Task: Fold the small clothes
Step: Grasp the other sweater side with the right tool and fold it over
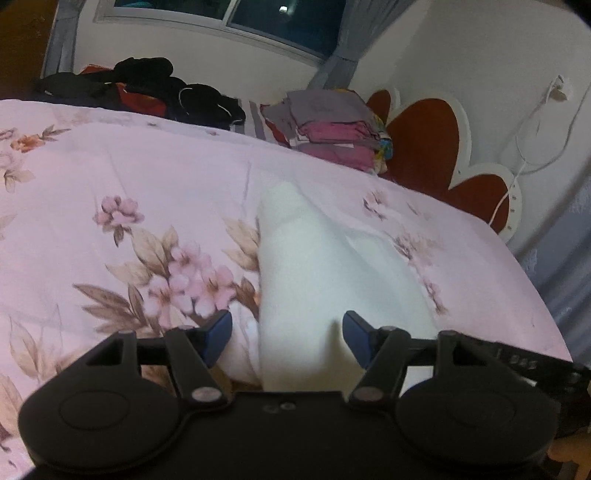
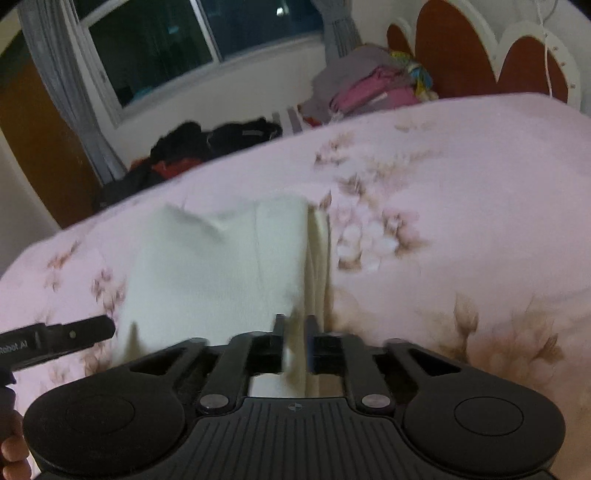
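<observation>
A small white garment [image 1: 314,266] lies on the pink floral bedspread [image 1: 129,192]. In the left wrist view my left gripper [image 1: 287,338] is open, its blue-padded fingers [image 1: 218,332] standing on either side of the garment's near end. In the right wrist view the same white garment [image 2: 214,266] shows partly folded, with a raised fold along its right edge. My right gripper [image 2: 295,339] is shut on the garment's near right edge. The left gripper's black body [image 2: 55,338] shows at the left edge of that view.
A stack of folded grey and pink clothes [image 1: 332,129] sits at the far side of the bed by the red and white headboard [image 1: 443,147]. A heap of dark clothes [image 1: 147,88] lies below the window [image 1: 258,18]. A white cable [image 1: 532,122] hangs on the wall.
</observation>
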### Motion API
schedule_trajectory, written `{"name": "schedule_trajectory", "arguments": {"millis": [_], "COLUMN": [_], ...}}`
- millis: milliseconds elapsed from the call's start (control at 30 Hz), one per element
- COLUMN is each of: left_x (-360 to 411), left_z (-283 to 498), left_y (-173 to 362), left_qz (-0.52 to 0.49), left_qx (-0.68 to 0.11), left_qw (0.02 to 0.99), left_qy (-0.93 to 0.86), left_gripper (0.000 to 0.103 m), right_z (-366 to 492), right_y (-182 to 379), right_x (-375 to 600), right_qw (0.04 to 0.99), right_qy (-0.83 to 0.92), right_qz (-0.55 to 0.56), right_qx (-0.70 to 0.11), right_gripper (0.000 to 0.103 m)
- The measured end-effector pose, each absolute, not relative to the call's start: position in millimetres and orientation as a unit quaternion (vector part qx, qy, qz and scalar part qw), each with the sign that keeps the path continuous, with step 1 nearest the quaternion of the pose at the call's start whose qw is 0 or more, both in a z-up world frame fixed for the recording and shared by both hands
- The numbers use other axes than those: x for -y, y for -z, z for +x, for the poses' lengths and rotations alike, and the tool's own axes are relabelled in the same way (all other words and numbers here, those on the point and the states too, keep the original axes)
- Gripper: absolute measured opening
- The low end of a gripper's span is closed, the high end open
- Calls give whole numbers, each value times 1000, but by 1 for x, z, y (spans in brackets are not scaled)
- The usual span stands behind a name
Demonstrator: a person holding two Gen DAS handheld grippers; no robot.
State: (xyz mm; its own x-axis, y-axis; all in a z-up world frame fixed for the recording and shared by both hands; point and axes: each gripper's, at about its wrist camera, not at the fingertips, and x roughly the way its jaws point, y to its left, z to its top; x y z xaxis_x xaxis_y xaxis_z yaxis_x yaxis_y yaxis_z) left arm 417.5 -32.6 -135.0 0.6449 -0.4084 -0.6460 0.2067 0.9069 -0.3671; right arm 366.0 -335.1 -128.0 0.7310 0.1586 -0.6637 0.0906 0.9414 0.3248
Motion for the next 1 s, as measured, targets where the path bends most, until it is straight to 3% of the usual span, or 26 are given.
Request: {"name": "schedule_trajectory", "arguments": {"millis": [33,400,433,467,600,667,800,1000], "left_x": [32,36,36,37,38,38,44,51], "left_z": [422,473,477,480,488,489,487,496], "left_y": [134,143,146,150,160,163,158,165], "left_qz": [-132,-140,-140,-141,-142,-141,-142,-137], "left_qx": [-385,-385,-388,-391,-400,-403,-398,-410], "left_qw": [898,900,899,898,893,892,893,891], "left_qy": [169,149,148,147,147,146,157,137], "left_gripper": [65,65,65,65,65,66,65,70], "right_z": [370,453,459,463,467,462,439,450], "right_y": [125,145,150,153,158,152,139,154], "right_x": [336,334,335,336,333,326,318,320], "right_qw": [917,901,898,895,894,906,933,923], "right_qy": [-16,-26,-24,-24,-23,-16,14,17], "right_qz": [170,202,207,212,210,181,127,115], "right_qx": [-360,-383,-387,-392,-395,-383,-335,-367], "right_gripper": [57,57,51,37,26,6,5,6]}}
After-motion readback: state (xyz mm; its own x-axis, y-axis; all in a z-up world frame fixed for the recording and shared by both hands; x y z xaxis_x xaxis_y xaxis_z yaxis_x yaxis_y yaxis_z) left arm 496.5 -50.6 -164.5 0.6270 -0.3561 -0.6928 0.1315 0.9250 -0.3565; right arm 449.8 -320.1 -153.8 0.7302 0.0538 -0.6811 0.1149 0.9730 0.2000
